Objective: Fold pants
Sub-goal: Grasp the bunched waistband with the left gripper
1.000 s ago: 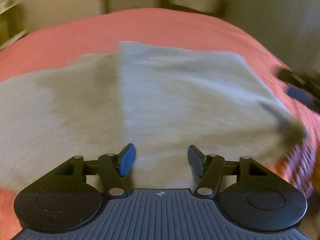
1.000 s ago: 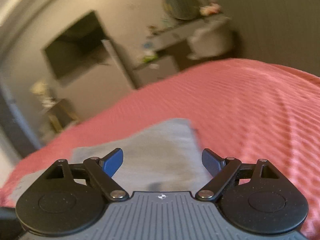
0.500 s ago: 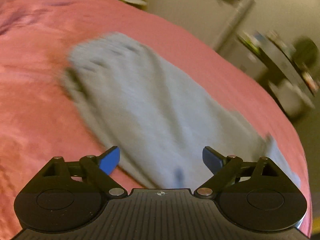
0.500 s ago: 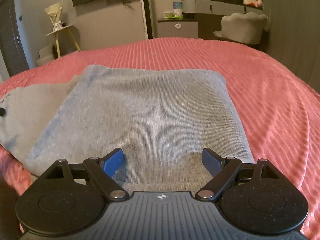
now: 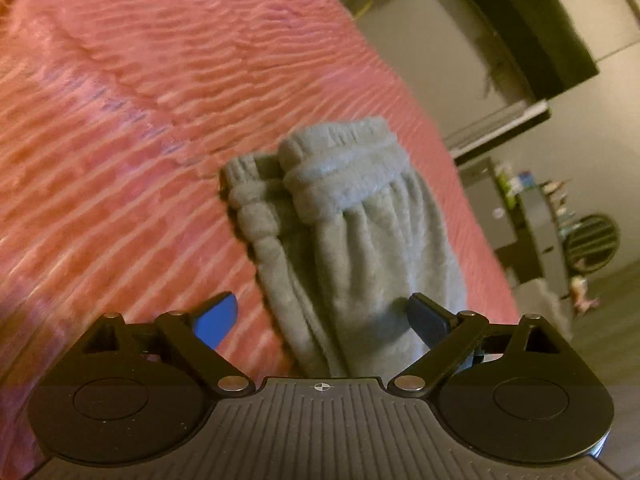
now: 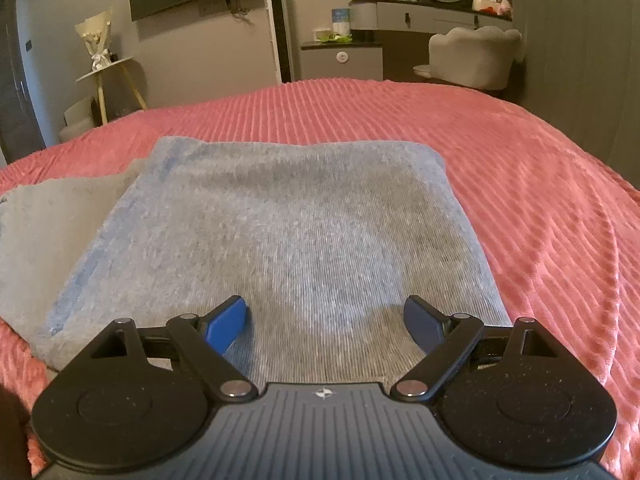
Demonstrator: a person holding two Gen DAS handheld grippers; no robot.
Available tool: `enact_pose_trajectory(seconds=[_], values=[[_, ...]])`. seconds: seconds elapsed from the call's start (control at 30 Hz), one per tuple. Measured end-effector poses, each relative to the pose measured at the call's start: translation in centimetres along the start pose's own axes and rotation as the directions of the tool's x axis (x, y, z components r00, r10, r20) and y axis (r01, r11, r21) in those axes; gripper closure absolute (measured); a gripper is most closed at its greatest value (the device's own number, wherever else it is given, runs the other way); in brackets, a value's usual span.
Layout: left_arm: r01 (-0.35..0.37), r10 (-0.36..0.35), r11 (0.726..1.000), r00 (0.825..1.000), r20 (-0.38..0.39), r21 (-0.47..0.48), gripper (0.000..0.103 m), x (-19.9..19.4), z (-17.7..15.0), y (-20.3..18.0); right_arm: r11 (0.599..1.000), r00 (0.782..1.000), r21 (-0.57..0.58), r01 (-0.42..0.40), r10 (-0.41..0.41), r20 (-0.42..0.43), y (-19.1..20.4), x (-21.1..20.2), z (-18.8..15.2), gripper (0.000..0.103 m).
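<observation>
Pants (image 6: 288, 232), grey and folded, lie mid-frame on the red bedspread (image 6: 540, 184). At bottom centre the right tool (image 6: 324, 324) hovers level over their near edge, spread wide; the left tool (image 5: 322, 320), tilted, gapes wide above the gathered waistband (image 5: 344, 176).

Dim warm light; left view motion-blurred, right sharp; fisheye-bent edges.

The left wrist camera sat low and tilted, looking close along the gathered waistband end of the pants (image 5: 352, 216) across the bed (image 5: 140, 100). The right wrist camera looked level over their folded part (image 6: 288, 224) toward the dresser (image 6: 432, 24). Both views shared pants, bed and dresser.
</observation>
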State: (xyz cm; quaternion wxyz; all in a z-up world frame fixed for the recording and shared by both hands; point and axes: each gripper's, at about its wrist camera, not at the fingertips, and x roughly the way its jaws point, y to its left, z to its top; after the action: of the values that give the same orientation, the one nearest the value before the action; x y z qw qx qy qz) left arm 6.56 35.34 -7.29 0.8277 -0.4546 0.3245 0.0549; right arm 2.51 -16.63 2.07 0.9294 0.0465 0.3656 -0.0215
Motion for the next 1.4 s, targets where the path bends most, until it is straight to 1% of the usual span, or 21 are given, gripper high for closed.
enact_pose_trajectory(seconds=[0.13, 0.27, 0.3, 0.33, 0.4, 0.47, 0.53, 0.6, 0.63, 0.67, 0.73, 0.8, 0.9, 1.0, 1.1, 1.13, 1.23, 1.27, 1.33, 1.37, 1.4], values=[[0.073, -0.073, 0.997, 0.997, -0.014, -0.020, 0.007, 1.2, 1.0, 0.7, 1.000, 1.000, 0.011, 0.003, -0.003, 0.007, 0.0, 0.3, 0.1, 0.016], [0.107, -0.108, 0.991, 0.994, -0.013, -0.077, 0.007, 2.2, 2.2, 1.8, 1.000, 1.000, -0.003, 0.012, -0.012, 0.017, 0.1, 0.4, 0.0, 0.016], [0.129, -0.130, 0.988, 0.992, -0.002, -0.089, 0.007, 2.1, 2.3, 1.9, 1.000, 1.000, -0.009, 0.015, -0.015, 0.017, 0.1, 0.4, -0.1, 0.016], [0.143, -0.144, 0.985, 0.990, 0.001, -0.091, 0.007, 2.2, 2.4, 1.9, 1.000, 1.000, -0.012, 0.016, -0.016, 0.018, 0.1, 0.4, -0.1, 0.016], [0.144, -0.145, 0.985, 0.989, -0.008, -0.093, 0.007, 2.6, 2.5, 2.0, 1.000, 1.000, -0.009, 0.018, -0.018, 0.021, 0.1, 0.3, -0.1, 0.016], [0.169, -0.169, 0.981, 0.986, 0.003, -0.094, 0.007, 2.8, 2.5, 2.2, 1.000, 1.000, -0.009, 0.020, -0.020, 0.023, 0.1, 0.4, -0.1, 0.016], [0.244, -0.242, 0.963, 0.970, 0.029, -0.111, 0.006, 2.6, 2.4, 2.8, 1.000, 0.999, -0.011, 0.023, -0.023, 0.025, 0.1, 0.5, -0.1, 0.016], [0.354, -0.348, 0.924, 0.935, 0.066, -0.142, 0.006, 2.3, 2.0, 3.9, 1.000, 0.999, -0.017, 0.026, -0.026, 0.027, 0.2, 0.5, -0.2, 0.016], [0.374, -0.367, 0.914, 0.927, 0.073, -0.154, 0.006, 2.3, 1.9, 4.3, 0.999, 0.999, -0.021, 0.027, -0.026, 0.028, 0.2, 0.5, -0.2, 0.016], [0.378, -0.371, 0.913, 0.926, 0.071, -0.154, 0.006, 2.3, 1.8, 4.5, 0.999, 0.999, -0.022, 0.027, -0.026, 0.028, 0.2, 0.5, -0.2, 0.016], [0.339, -0.337, 0.931, 0.941, 0.041, -0.134, 0.008, 2.6, 2.0, 4.3, 0.999, 0.999, -0.025, 0.029, -0.029, 0.030, 0.2, 0.6, -0.2, 0.016], [0.303, -0.302, 0.947, 0.953, 0.022, -0.104, 0.008, 2.5, 2.1, 3.6, 0.999, 0.999, -0.031, 0.033, -0.032, 0.029, 0.3, 0.6, -0.1, 0.016], [0.261, -0.262, 0.962, 0.965, 0.002, -0.085, 0.007, 3.1, 2.2, 2.9, 0.999, 0.999, -0.036, 0.034, -0.033, 0.030, 0.3, 0.6, -0.1, 0.016], [0.276, -0.276, 0.959, 0.961, 0.008, -0.062, 0.006, 3.5, 2.5, 2.3, 0.999, 0.999, -0.040, 0.036, -0.035, 0.032, 0.4, 0.7, -0.2, 0.016], [0.312, -0.311, 0.948, 0.950, 0.020, -0.069, 0.006, 4.1, 2.6, 2.5, 0.998, 0.999, -0.045, 0.040, -0.039, 0.033, 0.5, 0.7, -0.2, 0.016], [0.314, -0.314, 0.947, 0.949, 0.019, -0.066, 0.006, 4.1, 2.6, 2.5, 0.998, 0.999, -0.047, 0.041, -0.040, 0.034, 0.5, 0.7, -0.2, 0.016], [0.244, -0.245, 0.967, 0.969, -0.007, -0.066, 0.005, 4.7, 2.8, 1.8, 0.998, 0.998, -0.053, 0.045, -0.043, 0.038, 0.7, 0.8, -0.2, 0.016], [0.227, -0.229, 0.972, 0.973, -0.014, -0.065, 0.003, 5.0, 3.0, 1.3, 0.997, 0.998, -0.055, 0.046, -0.044, 0.040, 0.8, 0.8, -0.3, 0.016], [0.202, -0.204, 0.976, 0.979, -0.021, -0.076, 0.002, 5.3, 3.3, 0.6, 0.997, 0.998, -0.056, 0.048, -0.046, 0.041, 0.8, 0.9, -0.2, 0.016], [0.232, -0.233, 0.971, 0.972, -0.014, -0.058, 0.002, 5.0, 3.2, 0.4, 0.997, 0.998, -0.054, 0.048, -0.045, 0.042, 0.8, 0.9, -0.2, 0.016], [0.272, -0.272, 0.962, 0.962, -0.002, -0.037, 0.002, 4.8, 3.1, 0.4, 0.998, 0.998, -0.053, 0.047, -0.044, 0.041, 0.8, 0.9, -0.2, 0.016]])
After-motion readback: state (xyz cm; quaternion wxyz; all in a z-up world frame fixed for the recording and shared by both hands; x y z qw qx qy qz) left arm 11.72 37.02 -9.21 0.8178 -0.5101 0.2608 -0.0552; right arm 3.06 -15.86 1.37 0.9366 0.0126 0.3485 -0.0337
